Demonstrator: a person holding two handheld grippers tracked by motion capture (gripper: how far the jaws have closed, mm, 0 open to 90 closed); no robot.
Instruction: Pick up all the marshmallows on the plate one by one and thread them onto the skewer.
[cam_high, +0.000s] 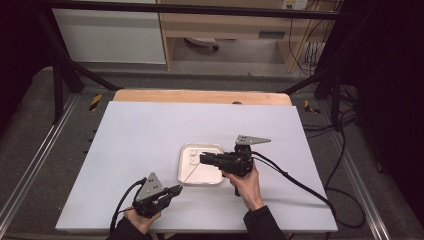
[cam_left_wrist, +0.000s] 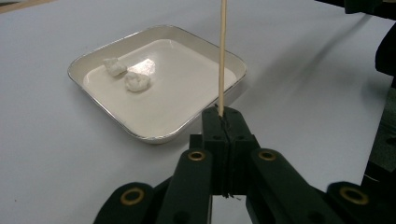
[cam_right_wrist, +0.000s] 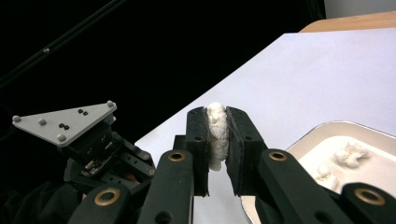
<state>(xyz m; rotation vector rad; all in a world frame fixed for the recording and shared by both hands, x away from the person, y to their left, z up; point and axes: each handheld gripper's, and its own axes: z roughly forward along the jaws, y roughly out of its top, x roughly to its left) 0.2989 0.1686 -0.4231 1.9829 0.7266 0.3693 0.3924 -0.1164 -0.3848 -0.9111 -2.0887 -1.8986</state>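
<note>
**Two hand-held grippers over a tray: skewer in the left, white lump in the right**

The white table spans the high view, with a bare wooden edge along its far side. Near the middle of its near half sits a square, shallow white tray with rounded corners and a bright metal rim. The right gripper, held in a hand that comes in from the bottom edge, lies across the tray's right side, its tip above the tray's far part and a grey three-cornered plate on top. The left gripper rests low, just off the tray's near left corner, in the other hand, with a black cable looping down beside it.

In the left gripper view the jaws of this gripper are pressed fully together on the butt of a thin wooden skewer. The skewer rises straight away from the jaws and runs out of the top of that view; in the high view it slants over the tray towards the right gripper. In the right gripper view the jaws are clamped on a white, crumbly lump, which fills the gap between them and stands just proud of their tips, held above the table. Two smaller white lumps lie close together in the tray's far left part, apart from both grippers.
</note>
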